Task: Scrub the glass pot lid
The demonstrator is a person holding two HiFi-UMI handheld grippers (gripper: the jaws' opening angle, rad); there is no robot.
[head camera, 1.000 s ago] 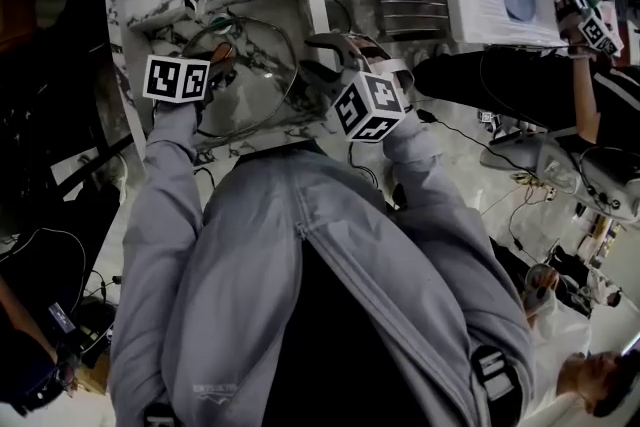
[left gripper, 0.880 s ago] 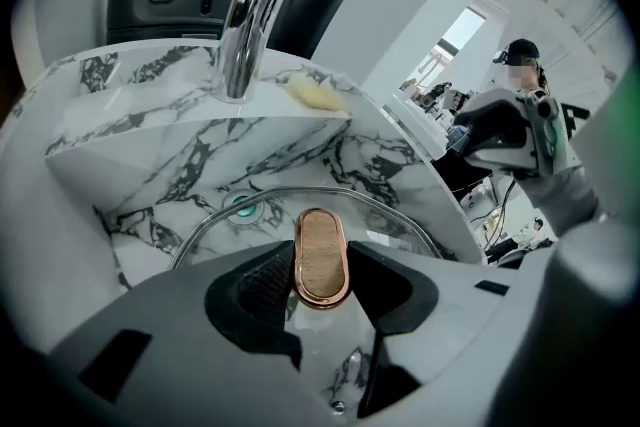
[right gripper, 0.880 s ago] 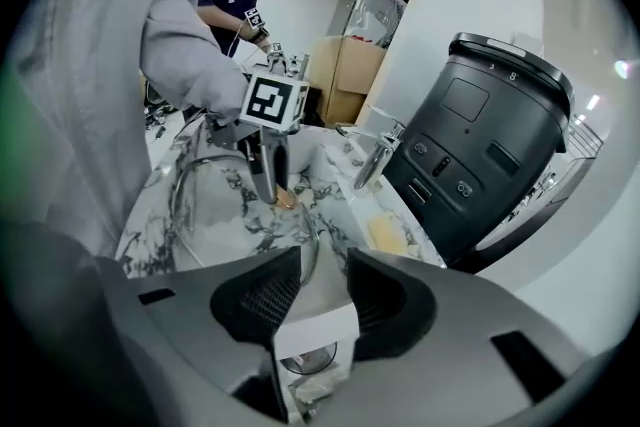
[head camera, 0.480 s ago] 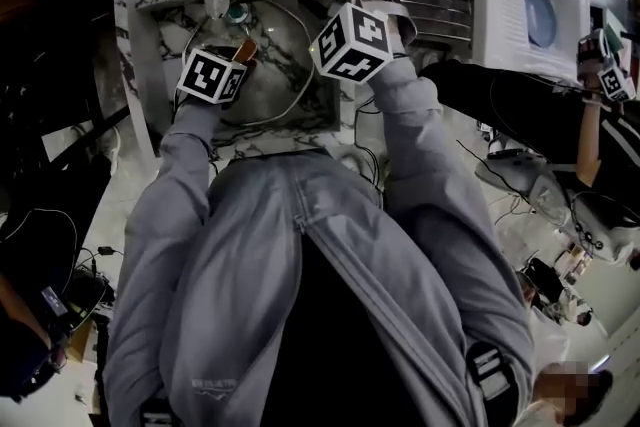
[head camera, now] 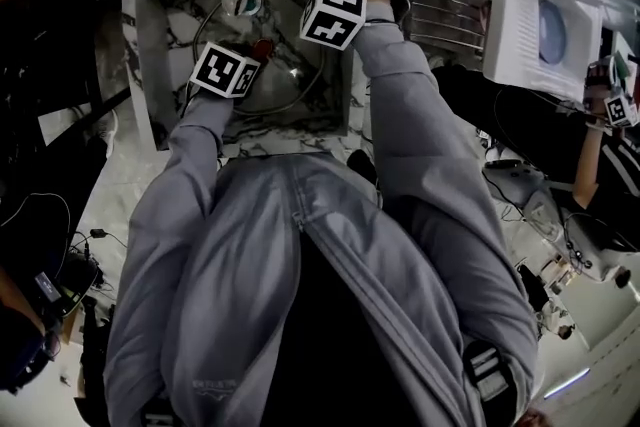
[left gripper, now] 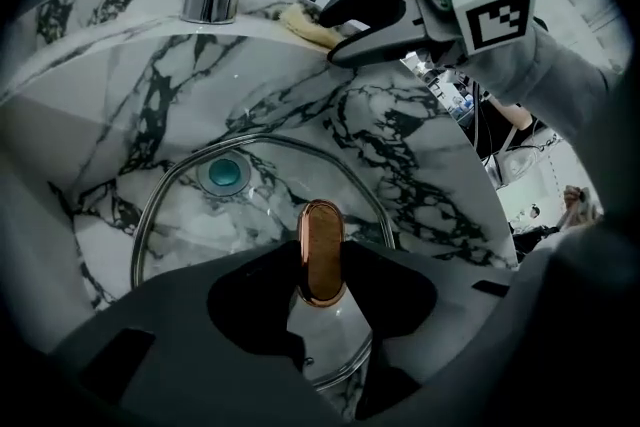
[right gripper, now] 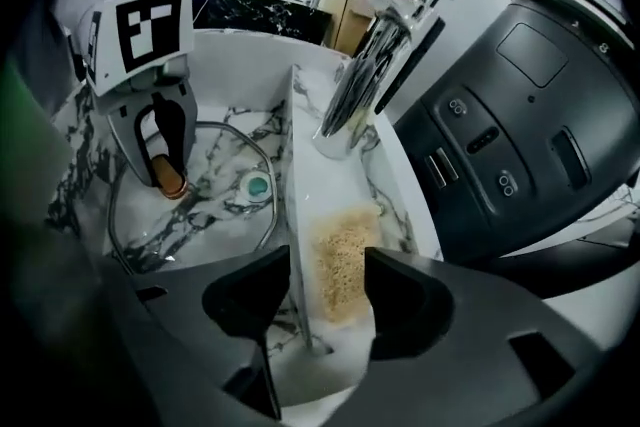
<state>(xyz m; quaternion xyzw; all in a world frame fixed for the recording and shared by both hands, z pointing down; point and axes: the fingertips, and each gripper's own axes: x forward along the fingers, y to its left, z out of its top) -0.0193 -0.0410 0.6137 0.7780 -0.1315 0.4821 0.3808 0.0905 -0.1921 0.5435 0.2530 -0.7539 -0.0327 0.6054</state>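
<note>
Judging by how things lie, we put the task at its very start. Our sink (head camera: pixel 140 35) of marbled stone holds the lid (left gripper: pixel 265 205), which lies in the basin, knob up; we can see no suds or water on its glass. Our right gripper (right gripper: pixel 326 255) hangs over the ledge (right gripper: pixel 330 180) behind the basin. Its jaws have just been opening and stand wide apart with nothing gripped, and the sponge (right gripper: pixel 350 230) lies just ahead in the gap, untouched. Our left gripper (left gripper: pixel 322 267) reaches down to the lid, and its jaws, which have just been closing, press on the knob (left gripper: pixel 322 233) from both sides, so the lid is steadied. That much is done. What is left, as we judge it, is taking the sponge, carrying it to the glass and all the scrubbing.
</note>
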